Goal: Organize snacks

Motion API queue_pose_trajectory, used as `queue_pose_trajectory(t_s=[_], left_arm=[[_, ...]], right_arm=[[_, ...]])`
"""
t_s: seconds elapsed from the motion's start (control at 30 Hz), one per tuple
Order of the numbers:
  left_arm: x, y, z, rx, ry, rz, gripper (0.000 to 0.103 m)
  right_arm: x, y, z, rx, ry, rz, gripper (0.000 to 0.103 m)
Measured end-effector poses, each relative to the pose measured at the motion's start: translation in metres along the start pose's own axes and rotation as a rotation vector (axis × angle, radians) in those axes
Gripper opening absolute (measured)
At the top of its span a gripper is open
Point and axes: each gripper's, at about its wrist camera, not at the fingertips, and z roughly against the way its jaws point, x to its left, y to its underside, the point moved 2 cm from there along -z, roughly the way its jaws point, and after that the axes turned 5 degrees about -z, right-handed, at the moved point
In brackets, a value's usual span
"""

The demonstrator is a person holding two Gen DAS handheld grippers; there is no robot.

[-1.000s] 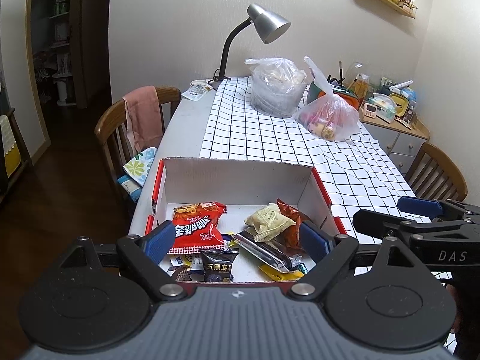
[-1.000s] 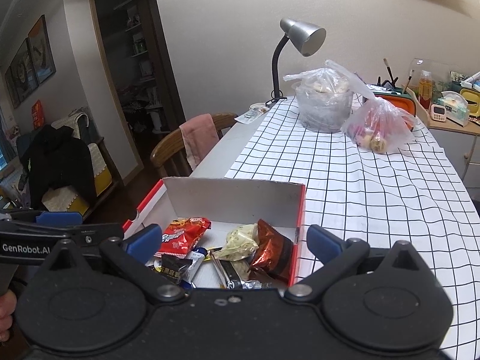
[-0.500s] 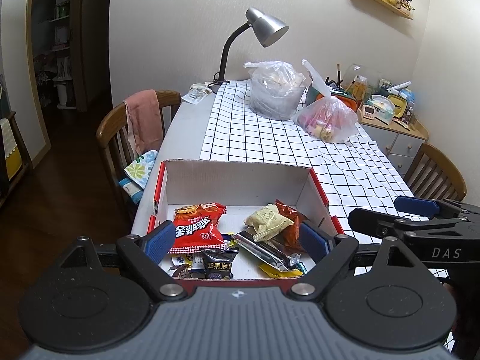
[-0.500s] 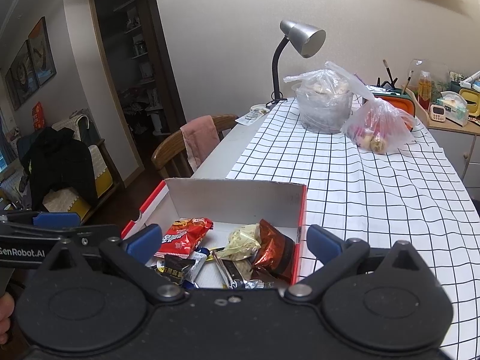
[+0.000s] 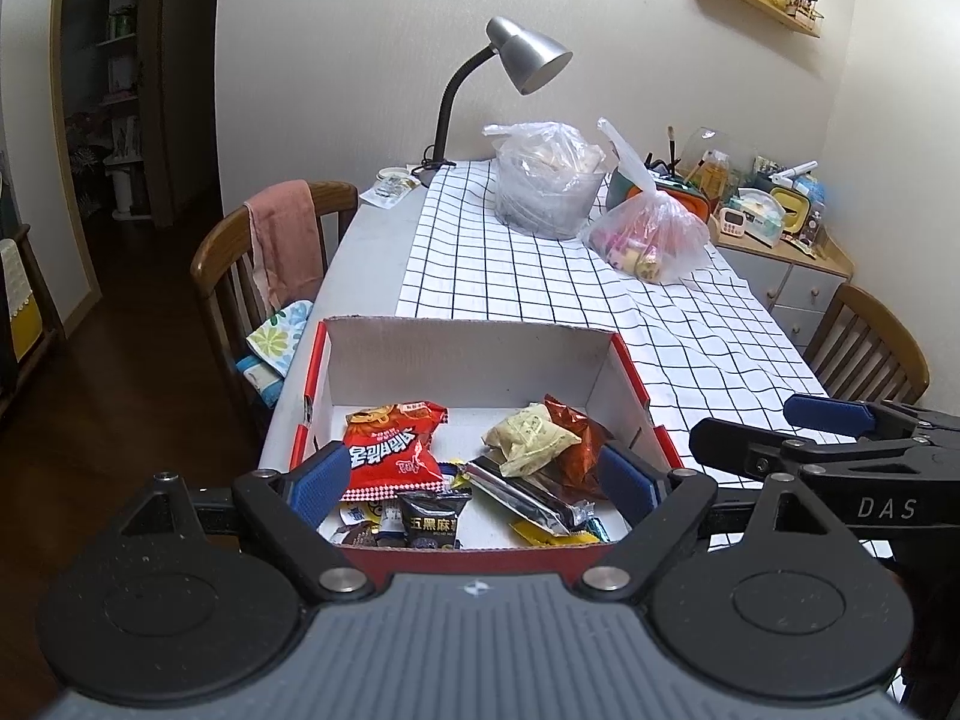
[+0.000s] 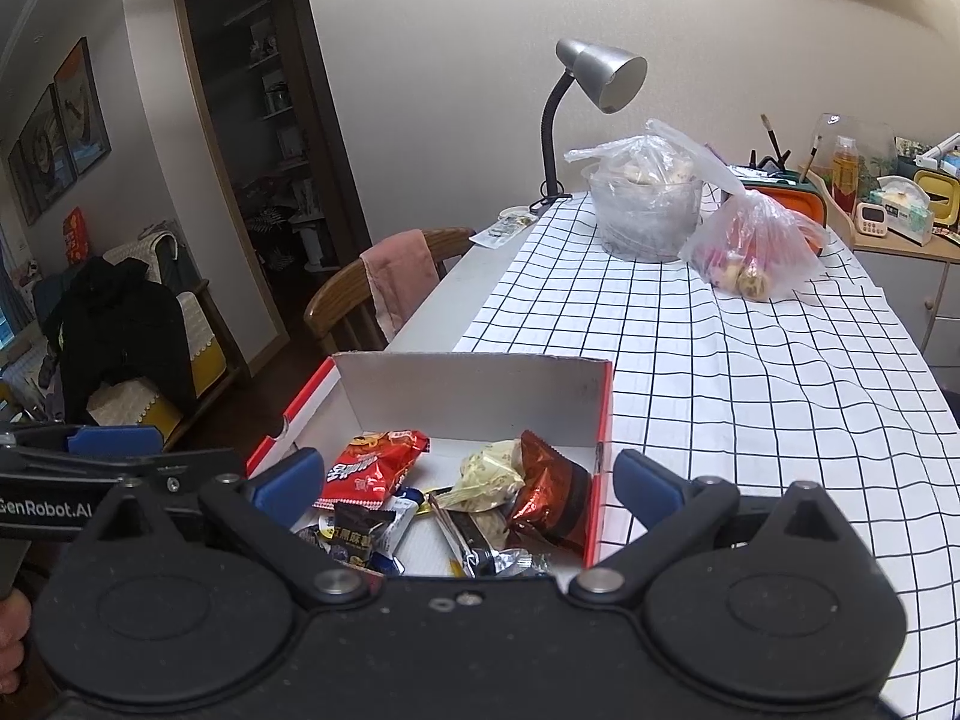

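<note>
Dim dining room, long table [image 5: 372, 264] under a checked cloth [image 5: 540, 282]; at its near edge sits the red-sided box [image 5: 468, 354] holding the snacks. Over the past second little has changed: both views drifted only slightly and every packet lies as it did, so the sorting stands where it stood. Left gripper [image 5: 474, 477] hovers over the box's near edge, jaws apart and empty; right gripper [image 6: 465, 483] likewise, spread wide, holding nothing. Counted inside: one red crisp packet [image 5: 390, 444], one pale packet [image 5: 528, 435], one brown foil packet [image 6: 549, 498], one silver-black bar [image 5: 522, 495], one black sesame packet [image 5: 432, 519], plus smaller wrappers too overlapped to count. Two plastic bags [image 5: 549, 180] stand toward the far end
</note>
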Motion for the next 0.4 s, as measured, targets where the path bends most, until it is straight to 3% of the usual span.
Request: queue_pose_trajectory(t_s=[0.4], left_arm=[[-0.011, 0.005, -0.001, 0.017, -0.006, 0.003, 0.09]], right_arm=[[-0.026, 0.009, 0.004, 0.011, 0.035, -0.04, 0.103]])
